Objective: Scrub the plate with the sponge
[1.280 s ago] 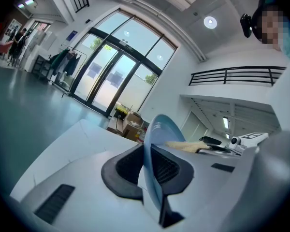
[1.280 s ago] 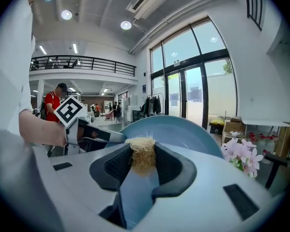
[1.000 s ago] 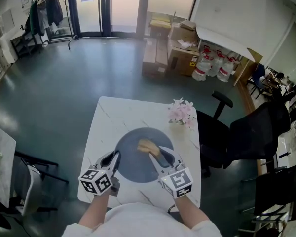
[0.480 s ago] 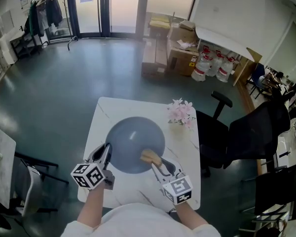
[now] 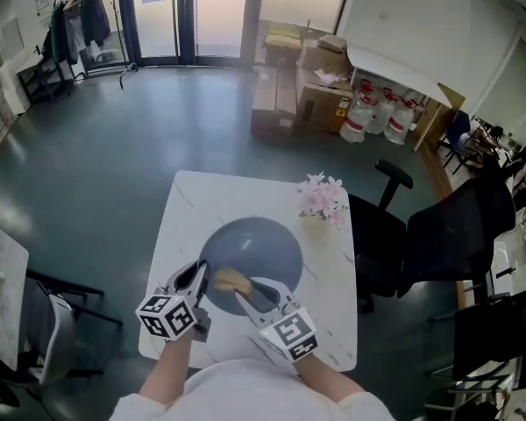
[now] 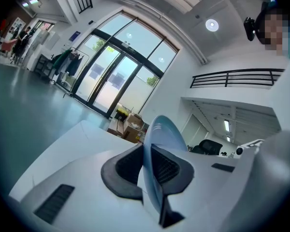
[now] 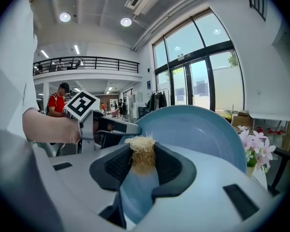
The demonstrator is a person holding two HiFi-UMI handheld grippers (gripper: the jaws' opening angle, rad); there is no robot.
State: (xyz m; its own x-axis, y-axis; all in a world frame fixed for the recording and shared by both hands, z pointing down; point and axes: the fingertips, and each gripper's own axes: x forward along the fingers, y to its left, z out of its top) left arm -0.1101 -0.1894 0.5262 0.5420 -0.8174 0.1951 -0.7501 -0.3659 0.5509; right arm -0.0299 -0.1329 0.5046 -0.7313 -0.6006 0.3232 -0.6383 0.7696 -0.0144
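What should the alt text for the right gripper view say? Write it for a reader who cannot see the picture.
The right gripper pinches a straw-coloured sponge between its fingers, held up to the face of a blue plate. The left gripper clamps the plate's rim at left, and pink flowers stand at right.

Quick count: one plate (image 5: 254, 244), one sponge (image 5: 231, 280), two claws, so left claw (image 5: 199, 281) and right claw (image 5: 244, 291). One tabletop (image 5: 193, 204), one bunch of pink flowers (image 5: 323, 200), one black office chair (image 5: 456, 231) beside it, one clothes rack (image 5: 88, 11) way back.
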